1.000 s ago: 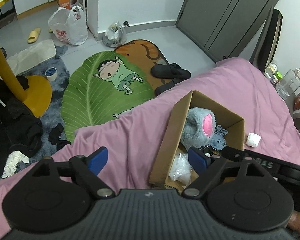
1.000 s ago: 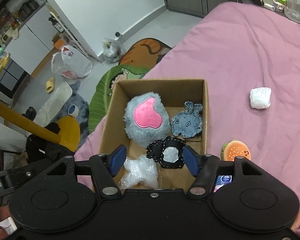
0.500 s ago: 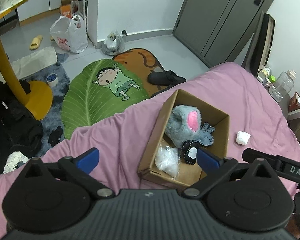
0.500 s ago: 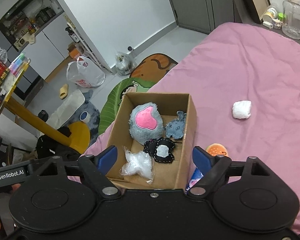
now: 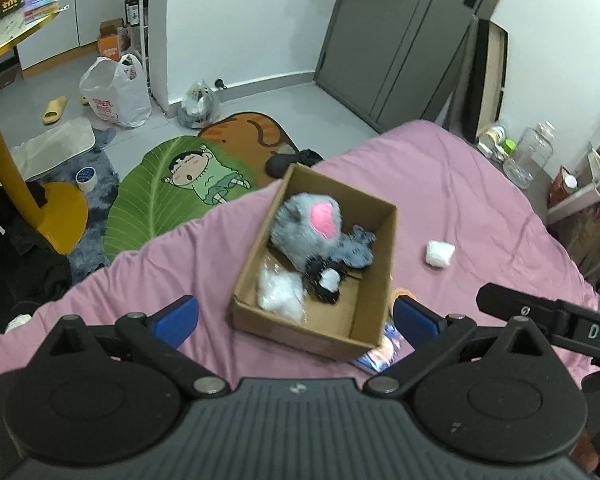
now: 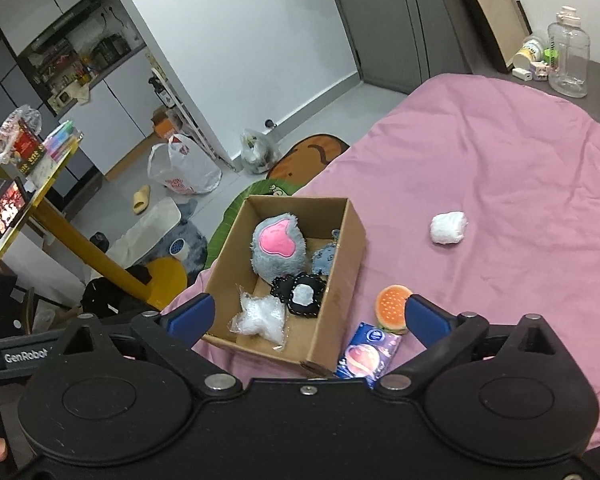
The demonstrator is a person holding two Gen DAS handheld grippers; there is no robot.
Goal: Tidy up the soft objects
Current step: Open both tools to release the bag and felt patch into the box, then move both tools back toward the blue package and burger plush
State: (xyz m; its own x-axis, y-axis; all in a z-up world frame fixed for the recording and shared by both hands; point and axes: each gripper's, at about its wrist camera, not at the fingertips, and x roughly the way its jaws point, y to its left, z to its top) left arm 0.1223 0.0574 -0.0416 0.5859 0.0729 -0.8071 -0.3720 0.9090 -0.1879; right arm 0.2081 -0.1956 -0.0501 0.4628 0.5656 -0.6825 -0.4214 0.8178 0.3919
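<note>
Both tongs, left [image 5: 294, 316] and right [image 6: 308, 316], hang empty above the box [image 6: 342, 276]; the left's jaws gape wide, the right's are opening. Four soft items lie boxed. Outside on the bed [image 6: 520, 184] remain a white wad [image 6: 448, 227], burger toy [image 6: 392, 307] and tissue pack [image 6: 366, 356].

We look down on a plain brown cardboard box [image 6: 342, 264] resting on a solid pink bedspread [image 6: 500, 168]. Inside we see a grey plush [image 6: 278, 252] with a hot-pink patch, a blue-grey denim piece [image 6: 324, 258], a black pouch [image 6: 300, 294] with a white centre and pale stitching, and a clear, whitish plastic wad [image 6: 260, 316]. Outside lie a white bundle [image 6: 448, 227], an orange burger toy [image 6: 394, 307] — tan-edged, with a green stripe — and a dark blue packet [image 6: 366, 356] showing a pinkish planet. On the grey floor we make out a green leaf rug [image 5: 168, 196] bearing a cartoon child in pale green — beside a yellow stand [image 5: 8, 160].
</note>
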